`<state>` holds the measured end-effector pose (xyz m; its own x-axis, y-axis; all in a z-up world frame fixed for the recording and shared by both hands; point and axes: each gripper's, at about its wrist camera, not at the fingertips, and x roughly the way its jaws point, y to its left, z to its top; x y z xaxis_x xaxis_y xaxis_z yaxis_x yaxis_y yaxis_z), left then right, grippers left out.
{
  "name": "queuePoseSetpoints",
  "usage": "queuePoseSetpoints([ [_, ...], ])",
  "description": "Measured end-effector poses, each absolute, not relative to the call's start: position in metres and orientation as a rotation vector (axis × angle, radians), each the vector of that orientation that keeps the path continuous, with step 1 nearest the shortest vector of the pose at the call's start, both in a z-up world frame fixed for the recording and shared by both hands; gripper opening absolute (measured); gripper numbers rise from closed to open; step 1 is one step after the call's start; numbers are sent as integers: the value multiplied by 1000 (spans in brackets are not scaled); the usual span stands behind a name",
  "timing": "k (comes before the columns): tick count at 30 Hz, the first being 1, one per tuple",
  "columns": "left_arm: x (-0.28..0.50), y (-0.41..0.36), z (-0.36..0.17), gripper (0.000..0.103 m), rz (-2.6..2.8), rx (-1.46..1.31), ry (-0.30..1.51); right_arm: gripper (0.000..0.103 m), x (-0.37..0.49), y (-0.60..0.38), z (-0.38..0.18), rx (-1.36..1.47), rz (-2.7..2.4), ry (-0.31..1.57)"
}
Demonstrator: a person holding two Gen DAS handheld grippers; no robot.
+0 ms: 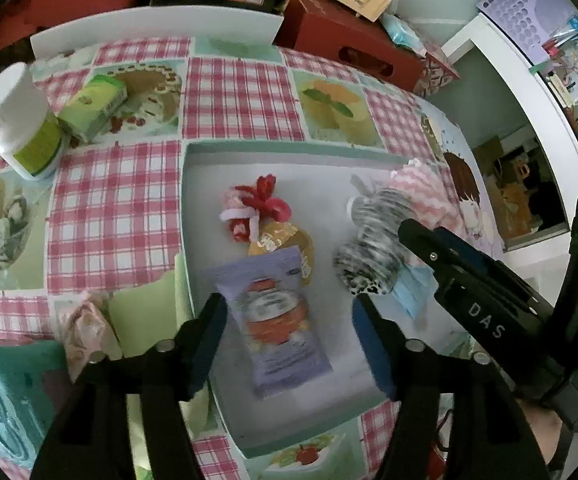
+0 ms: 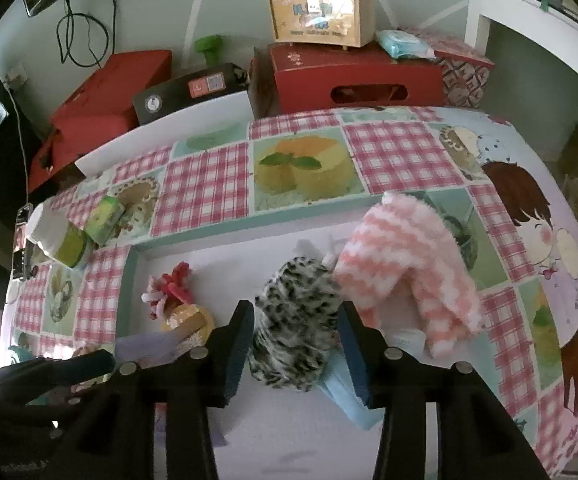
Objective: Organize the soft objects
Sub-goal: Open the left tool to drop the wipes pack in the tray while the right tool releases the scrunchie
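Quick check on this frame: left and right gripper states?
Left gripper: open, straddling the purple packet, not closed on it.
Right gripper: open around the leopard-print fuzzy item; grip cannot be told.

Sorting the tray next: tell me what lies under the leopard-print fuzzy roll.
Under the leopard-print fuzzy roll a light blue face mask pokes out at its near right side, resting on the white tray. How far the mask runs beneath is covered.

Light: dim, soft daylight; no hard shadows.
Glare: bright window patch at the right-wrist view's left edge.
Blur: purple packet (image 1: 277, 320) smeared.
Edges: strong fisheye bending, black corners.
Colour: greenish cast.
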<state>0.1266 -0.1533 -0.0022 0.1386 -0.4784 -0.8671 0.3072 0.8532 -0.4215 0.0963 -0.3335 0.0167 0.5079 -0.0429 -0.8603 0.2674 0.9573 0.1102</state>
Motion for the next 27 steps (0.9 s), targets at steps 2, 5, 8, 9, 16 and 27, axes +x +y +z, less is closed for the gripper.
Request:
queuePoseSetpoints([
  [2,127,-151,1,70,-577,-158,1305,58,95,-335,21,244,-196,1009],
  [5,127,-149,6,70,-571,-158,1288,59,92,-335,30,241,-204,983],
  [8,128,-146,10,70,-567,-164,1274,59,89,-336,37,244,-206,959],
  [9,128,-144,12,70,-564,-168,1267,59,88,-336,38,244,-208,955],
  [16,130,-139,16,70,-541,-177,1239,68,89,-338,37,249,-220,963],
  [27,134,-128,21,103,-435,-146,1133,103,87,-351,25,174,-371,1010],
])
